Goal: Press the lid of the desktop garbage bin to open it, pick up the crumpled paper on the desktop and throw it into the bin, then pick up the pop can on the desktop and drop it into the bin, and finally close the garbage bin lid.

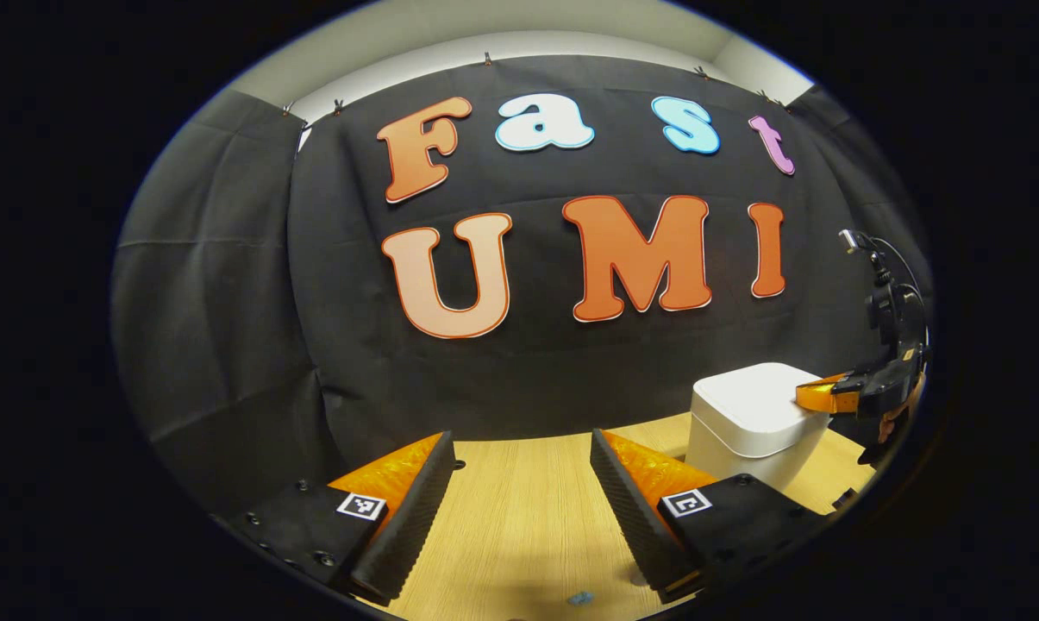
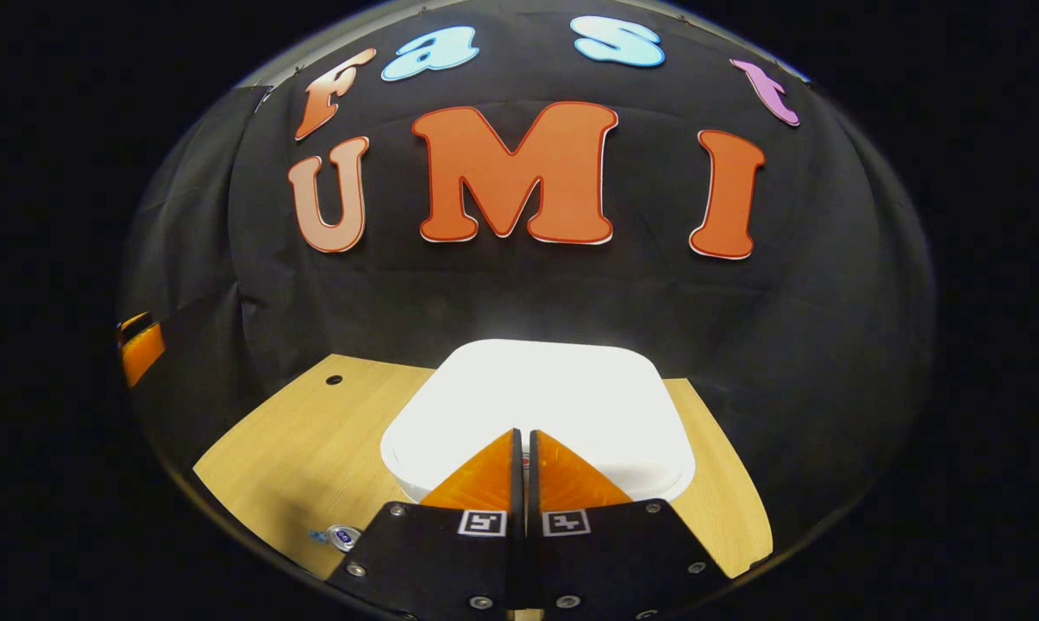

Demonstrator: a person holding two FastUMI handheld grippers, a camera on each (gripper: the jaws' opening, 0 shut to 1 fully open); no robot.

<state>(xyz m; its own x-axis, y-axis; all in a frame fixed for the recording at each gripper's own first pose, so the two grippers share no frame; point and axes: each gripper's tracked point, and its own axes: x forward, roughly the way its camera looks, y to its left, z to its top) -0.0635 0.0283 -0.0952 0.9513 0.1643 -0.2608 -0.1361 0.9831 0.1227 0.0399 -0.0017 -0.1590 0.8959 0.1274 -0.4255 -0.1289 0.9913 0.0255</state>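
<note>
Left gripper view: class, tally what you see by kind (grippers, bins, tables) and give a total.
Grippers: 2 (left gripper, right gripper)
Garbage bin: 1
Table: 1
Total: 4

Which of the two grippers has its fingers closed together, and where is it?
The right gripper: its fingers meet over the white bin lid. The left gripper has its fingers spread wide above the wooden desktop, holding nothing.
</note>
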